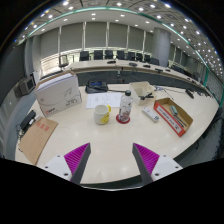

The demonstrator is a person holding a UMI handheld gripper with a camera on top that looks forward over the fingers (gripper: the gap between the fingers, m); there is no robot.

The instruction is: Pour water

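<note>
A wide pale surface fills the scene, with rows of desks and chairs beyond it. On its far left stands a large white box, with a flat cardboard piece nearer. On the right lies an open carton with a red rim. Near the middle stands a clear water bottle on a dark red coaster, and just left of it a small yellowish cup.

The tongs are spread wide apart, holding nothing, their pink pads showing. Bottle and cup both lie well ahead of the fingers, the bottle slightly right of their midline.

The task looks to be at its start, the approach. The next move likely calls for advancing to the bottle and closing on its body before tilting it over the cup.
</note>
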